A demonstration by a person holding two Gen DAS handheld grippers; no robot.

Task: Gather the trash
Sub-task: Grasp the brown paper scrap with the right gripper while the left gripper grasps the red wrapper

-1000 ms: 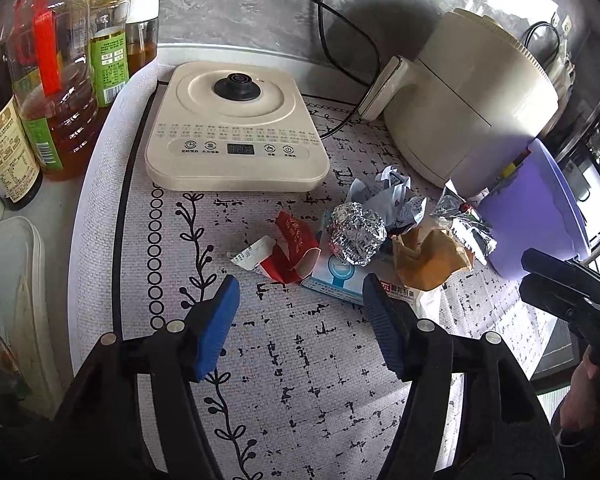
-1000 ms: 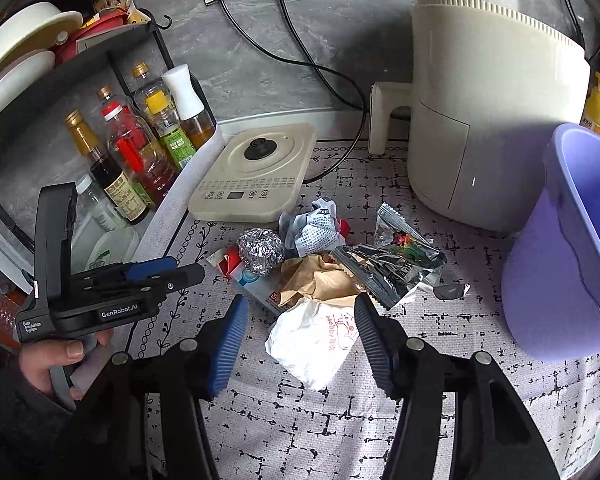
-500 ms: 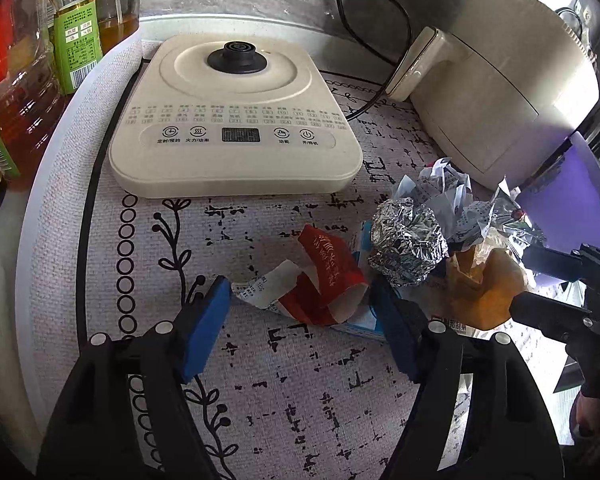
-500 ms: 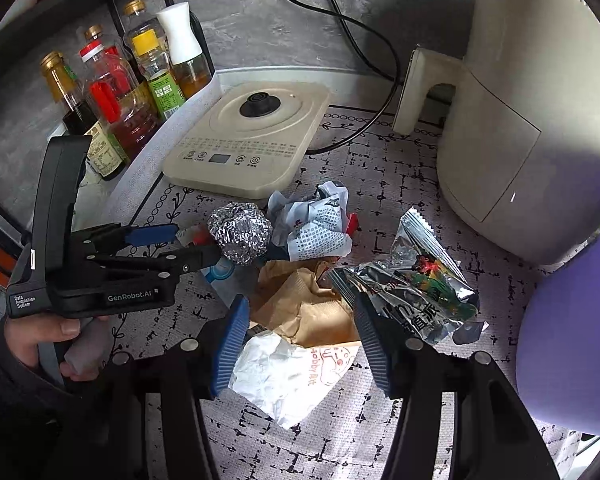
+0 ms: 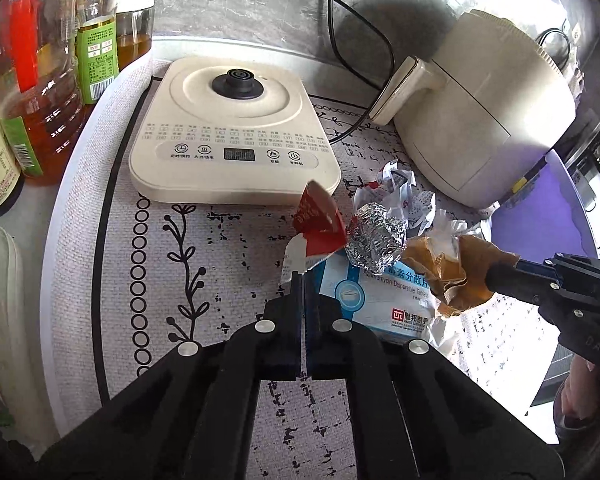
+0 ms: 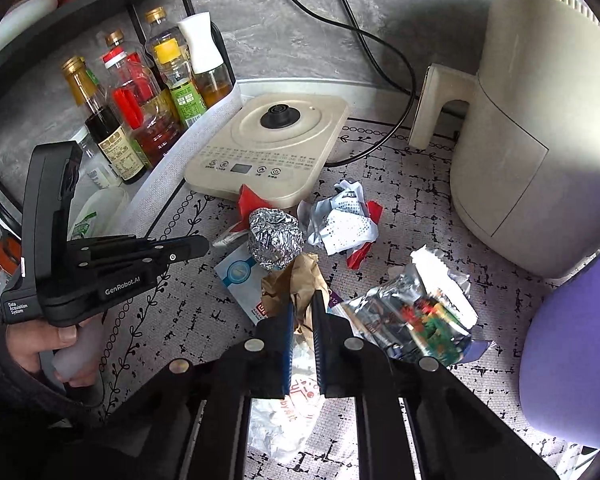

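Observation:
A pile of trash lies on the patterned mat. My left gripper (image 5: 302, 280) is shut on the white end of a red and white wrapper (image 5: 318, 224), which stands up from the mat. My right gripper (image 6: 302, 304) is shut on crumpled brown paper (image 6: 300, 280). The same brown paper shows in the left wrist view (image 5: 456, 268). Beside them lie a foil ball (image 5: 376, 240), a blue and white medicine box (image 5: 376, 300), crumpled printed paper (image 6: 342, 226), a silver snack bag (image 6: 412, 312) and a white bag (image 6: 288, 412) under my right gripper.
A purple bin (image 6: 576, 356) stands at the right. A cream air fryer (image 6: 540, 120) is behind the trash, a cream induction cooker (image 5: 236, 136) to its left with cords behind. Several oil and sauce bottles (image 6: 140, 108) line the left edge.
Both grippers moved forward into the pile and closed. The left one took the red and white wrapper and lifted its end; the right one took the brown paper.

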